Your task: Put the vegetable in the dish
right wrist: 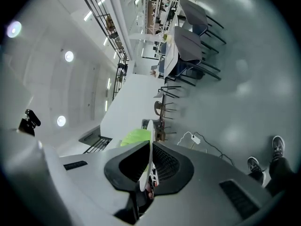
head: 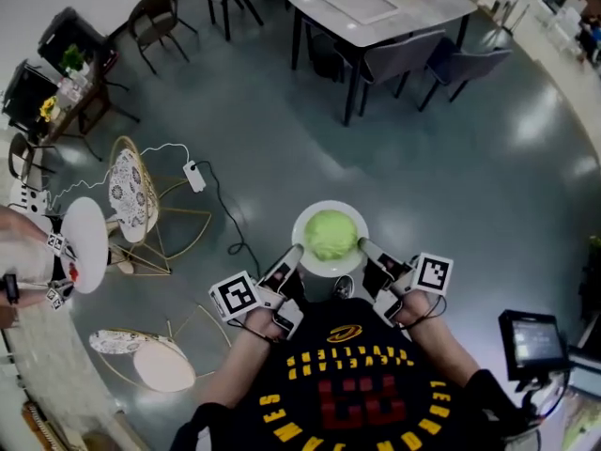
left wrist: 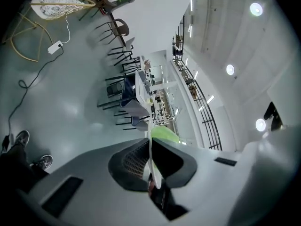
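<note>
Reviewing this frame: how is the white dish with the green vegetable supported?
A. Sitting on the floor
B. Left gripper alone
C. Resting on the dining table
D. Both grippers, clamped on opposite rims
D: the head view shows the left gripper and right gripper at opposite sides of the dish, and each gripper view shows its jaws shut on the rim.

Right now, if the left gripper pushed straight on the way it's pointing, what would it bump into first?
The left gripper is shut on the rim of the dish; straight ahead, the first thing looks to be the green vegetable lying on that dish, just past the jaws.
</note>
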A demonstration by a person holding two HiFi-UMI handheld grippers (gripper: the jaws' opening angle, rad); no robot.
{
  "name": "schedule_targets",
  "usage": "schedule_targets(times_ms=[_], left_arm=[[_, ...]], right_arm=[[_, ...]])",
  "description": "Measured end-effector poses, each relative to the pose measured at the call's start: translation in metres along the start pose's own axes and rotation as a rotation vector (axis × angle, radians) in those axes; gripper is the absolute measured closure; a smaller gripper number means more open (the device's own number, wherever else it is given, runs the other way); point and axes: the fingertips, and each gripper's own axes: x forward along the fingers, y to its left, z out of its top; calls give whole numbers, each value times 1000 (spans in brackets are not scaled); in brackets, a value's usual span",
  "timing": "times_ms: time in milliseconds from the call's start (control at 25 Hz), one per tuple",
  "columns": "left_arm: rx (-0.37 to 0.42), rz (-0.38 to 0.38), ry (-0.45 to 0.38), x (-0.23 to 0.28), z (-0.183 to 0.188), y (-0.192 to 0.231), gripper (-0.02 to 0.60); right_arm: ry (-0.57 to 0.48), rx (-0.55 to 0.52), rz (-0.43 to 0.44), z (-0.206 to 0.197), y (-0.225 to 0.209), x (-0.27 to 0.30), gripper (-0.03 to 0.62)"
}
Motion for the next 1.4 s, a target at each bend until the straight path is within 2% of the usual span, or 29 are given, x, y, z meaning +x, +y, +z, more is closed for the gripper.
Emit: schedule_targets(times_ms=[320,480,680,920,1240,1400], left_arm=[[-27,15,-75,-8,-15,5,563],[-29,20,-111,-11,-6,9,563],[-51,18,-117,-1,10,15,563],[-50,15,-91,16,55,26,563],[-30,-56,-38,40,155,15,563],[-51,-46,-24,38,197,22,563]], right_arm=[[60,10,11,-5,-7,-5,572],[93,0,21,-5,-6,7,571],[99,7,12,5,-12,25,571],[71,-17,-9,26,-10,64,571],[11,-45,-19,59,17,149,571],[2,-60,-31,64,26,188,571]])
